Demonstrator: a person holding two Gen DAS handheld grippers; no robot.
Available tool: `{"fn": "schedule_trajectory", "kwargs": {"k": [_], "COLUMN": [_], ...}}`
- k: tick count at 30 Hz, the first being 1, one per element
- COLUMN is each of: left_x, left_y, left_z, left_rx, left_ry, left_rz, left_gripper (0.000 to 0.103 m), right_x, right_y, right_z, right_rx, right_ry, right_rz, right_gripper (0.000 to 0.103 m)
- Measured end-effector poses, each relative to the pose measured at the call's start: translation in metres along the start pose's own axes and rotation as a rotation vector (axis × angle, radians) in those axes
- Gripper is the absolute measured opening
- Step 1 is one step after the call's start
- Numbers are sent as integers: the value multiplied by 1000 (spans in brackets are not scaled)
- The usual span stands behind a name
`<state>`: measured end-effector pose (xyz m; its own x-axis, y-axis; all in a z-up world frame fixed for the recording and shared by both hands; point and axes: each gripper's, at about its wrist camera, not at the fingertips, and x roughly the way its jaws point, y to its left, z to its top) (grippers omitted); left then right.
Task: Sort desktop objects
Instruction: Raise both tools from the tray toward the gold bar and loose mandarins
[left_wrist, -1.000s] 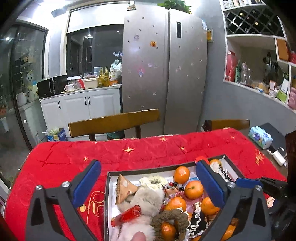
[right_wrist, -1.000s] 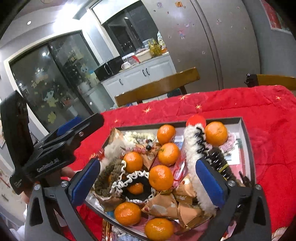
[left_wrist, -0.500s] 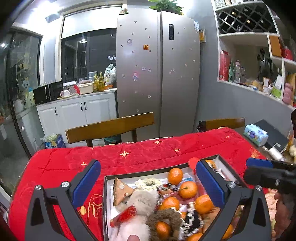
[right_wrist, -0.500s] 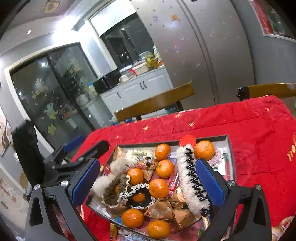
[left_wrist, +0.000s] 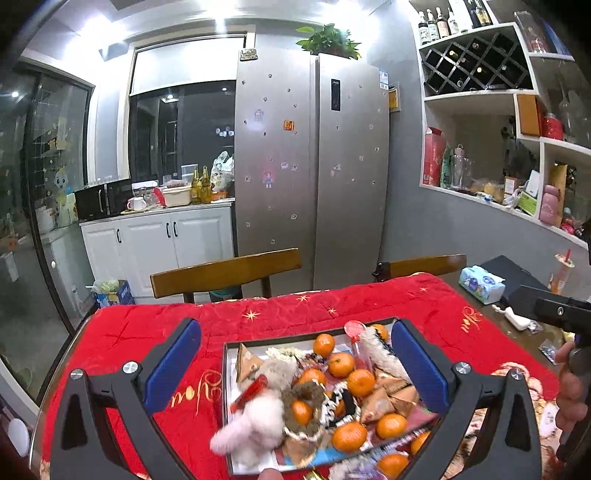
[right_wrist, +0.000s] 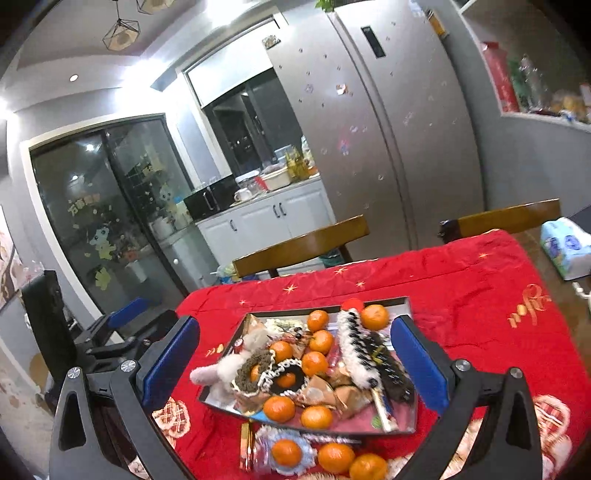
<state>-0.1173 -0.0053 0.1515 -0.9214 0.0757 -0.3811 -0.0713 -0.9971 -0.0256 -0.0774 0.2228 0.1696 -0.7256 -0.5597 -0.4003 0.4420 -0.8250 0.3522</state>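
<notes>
Table (right_wrist: 461, 291): covered by a red quilted cloth with gold stars and gold script.

Tray (right_wrist: 400, 303): shallow, dark-rimmed, rectangular; sits on the cloth near the table's near edge, heaped full. In the left wrist view its rim (left_wrist: 226, 365) runs between the two blue pads.

Contents of the tray:
- Tangerines (right_wrist: 317, 320), about ten, scattered through the heap; one at the 1 o'clock corner (right_wrist: 374, 316).
- Fluffy white plush (left_wrist: 255, 424), hanging over the rim at 7 o'clock.
- Brown knitted ring (right_wrist: 255, 365) around a tangerine, just beside a black-and-white lace ring (right_wrist: 286, 376) that also circles one.
- Long white-and-black fuzzy strip (right_wrist: 364, 350), running from 12 to 5 o'clock along the right side.
- Brown paper wedges (right_wrist: 317, 391), near the centre and at 5 o'clock.
- Red tube (left_wrist: 248, 391), tilted, at the 9 o'clock side.

Outside the tray, at 6 o'clock on the cloth: three loose tangerines (right_wrist: 334, 458), one resting on a pale frilly ring (right_wrist: 284, 454).

Left tool (left_wrist: 295, 369): raised over the tray, fingers wide apart, holding nothing.

Right tool (right_wrist: 295, 362): likewise raised over the tray, fingers wide apart, empty.

Tissue pack (left_wrist: 480, 284): blue and white, at 2 o'clock past the cloth's edge.

Chairs (left_wrist: 225, 273): two wooden backs along the far side of the table.
</notes>
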Motion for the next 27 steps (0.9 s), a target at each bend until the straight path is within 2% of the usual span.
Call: {"fn": "schedule_trajectory", "kwargs": {"k": [9,13,17,19,27], "left_x": [-47,-49,-38,-28,22], "left_y": [-11,-11,-11,-11,-10], "left_z": [-9,-27,-55,-72,-128], "left_rx": [17,8,21,23,31], "left_ry": [-3,45,92,140,294], "left_rz": [-57,-84,-44,-31,6], "left_gripper": [103,103,103,103,103], "right_x": [-39,-39,-33,-26,9], "right_y": [13,9,2,-4,-26], "right_z": [-18,-33,-55,-68,-102], "right_rx": [-48,-51,-47,-38,-44], "right_ry": [-36,-48,-48,-39,71], "right_rz": [-53,-55,-58,-55,-97], "right_gripper": [103,103,103,103,103]}}
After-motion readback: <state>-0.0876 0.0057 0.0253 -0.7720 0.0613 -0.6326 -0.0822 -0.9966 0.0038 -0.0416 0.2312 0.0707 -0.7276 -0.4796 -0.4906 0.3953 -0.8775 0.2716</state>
